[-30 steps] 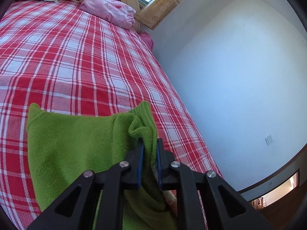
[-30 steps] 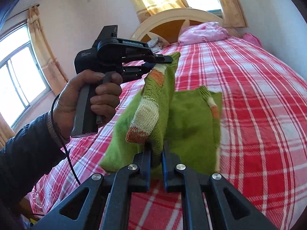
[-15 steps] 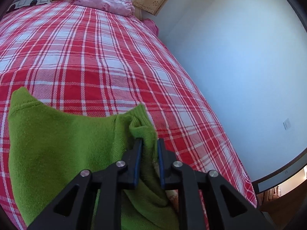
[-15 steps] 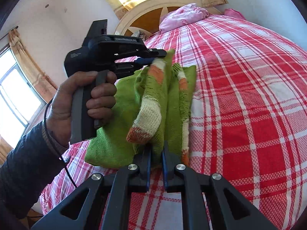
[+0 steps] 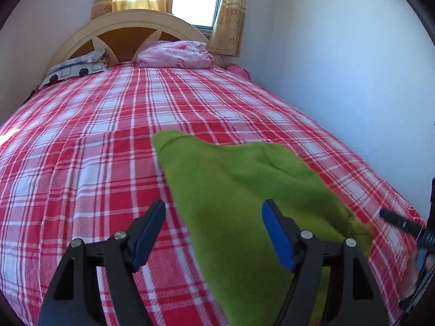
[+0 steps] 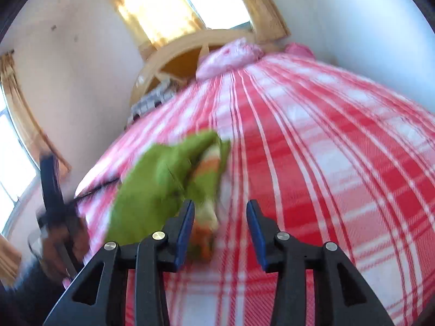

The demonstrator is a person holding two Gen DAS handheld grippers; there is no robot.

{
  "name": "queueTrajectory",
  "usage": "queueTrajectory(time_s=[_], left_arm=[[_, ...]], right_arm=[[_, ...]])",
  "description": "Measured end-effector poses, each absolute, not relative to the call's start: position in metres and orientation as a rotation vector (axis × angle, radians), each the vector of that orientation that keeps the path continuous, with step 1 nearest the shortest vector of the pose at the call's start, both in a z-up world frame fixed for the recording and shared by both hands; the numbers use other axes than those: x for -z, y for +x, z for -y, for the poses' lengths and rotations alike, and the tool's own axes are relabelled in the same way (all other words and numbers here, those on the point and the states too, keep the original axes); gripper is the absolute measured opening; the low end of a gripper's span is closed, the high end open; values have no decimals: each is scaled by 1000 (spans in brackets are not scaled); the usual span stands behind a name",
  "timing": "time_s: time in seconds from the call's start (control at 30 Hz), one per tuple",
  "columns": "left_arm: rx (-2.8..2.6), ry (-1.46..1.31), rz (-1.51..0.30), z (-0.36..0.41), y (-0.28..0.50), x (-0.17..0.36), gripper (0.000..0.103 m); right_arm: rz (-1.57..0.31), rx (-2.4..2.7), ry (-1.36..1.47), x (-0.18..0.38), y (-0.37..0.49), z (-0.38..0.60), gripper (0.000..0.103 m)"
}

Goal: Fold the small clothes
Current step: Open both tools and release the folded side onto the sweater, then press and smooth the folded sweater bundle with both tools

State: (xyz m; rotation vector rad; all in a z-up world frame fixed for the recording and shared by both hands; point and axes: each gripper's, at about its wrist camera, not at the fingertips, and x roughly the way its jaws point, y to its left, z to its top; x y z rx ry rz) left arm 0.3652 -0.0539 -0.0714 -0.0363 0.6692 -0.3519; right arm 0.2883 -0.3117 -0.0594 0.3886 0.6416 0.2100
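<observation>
Green sweater (image 5: 244, 190) loose on bed (image 5: 95, 135), fingers (image 5: 277, 233) apart

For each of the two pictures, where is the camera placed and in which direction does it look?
Left wrist: on the left gripper, open, looking up the plaid bed at the headboard; green sweater lies ahead.
Right wrist: on the right gripper, open, tilted, facing the same headboard; blurred hand at left.
Shared: sweater, bed, pink pillow.
</observation>
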Motion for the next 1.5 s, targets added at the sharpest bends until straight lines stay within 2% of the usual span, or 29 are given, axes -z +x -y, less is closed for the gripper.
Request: queueTrajectory(time_s=[0.2, 0.3, 0.33, 0.37, 0.47, 0.53, 0.6, 0.7, 0.8, 0.83, 1.0, 1.13, 1.2, 1.33, 1.5], left_arm=[[365, -95, -684, 47, 365, 90, 79], [361, -118, -679, 43, 365, 94, 86], [357, -126, -679, 42, 365, 96, 87], [360, -133, -680, 40, 364, 98, 87], [370, -145, -681, 37, 361, 97, 89], [364, -130, -668, 38, 359, 96, 96], [375, -117, -675, 42, 360, 99, 97], [377, -77, -714, 52, 365, 106, 97], [367, -56, -707, 54, 361, 103, 97], [364, -54, -697, 53, 358, 100, 97], [340, 7, -705, 63, 354, 101, 98], [314, 10, -717, 67, 357, 103, 103], [318, 14, -729, 68, 357, 105, 103], [327, 6, -751, 67, 354, 109, 103], [317, -24, -750, 64, 360, 101, 103]], right_arm=[[-775, -382, 447, 61, 359, 275, 41], [-860, -407, 472, 76, 391, 266, 41], [-906, -432, 490, 84, 403, 263, 32], [-930, -449, 498, 89, 407, 260, 16], [-866, -398, 473, 76, 396, 261, 12], [-780, -387, 484, 57, 380, 267, 12], [-782, -322, 445, 56, 373, 269, 12], [-884, -236, 363, 88, 383, 267, 15], [-872, -203, 423, 93, 380, 279, 40], [-845, -178, 414, 85, 375, 280, 41], [-711, -230, 196, 43, 357, 244, 41], [-807, -320, 122, 56, 381, 216, 41], [-921, -242, 68, 85, 399, 216, 41], [-930, -225, 35, 77, 401, 212, 41], [-804, -235, 65, 50, 399, 219, 41]])
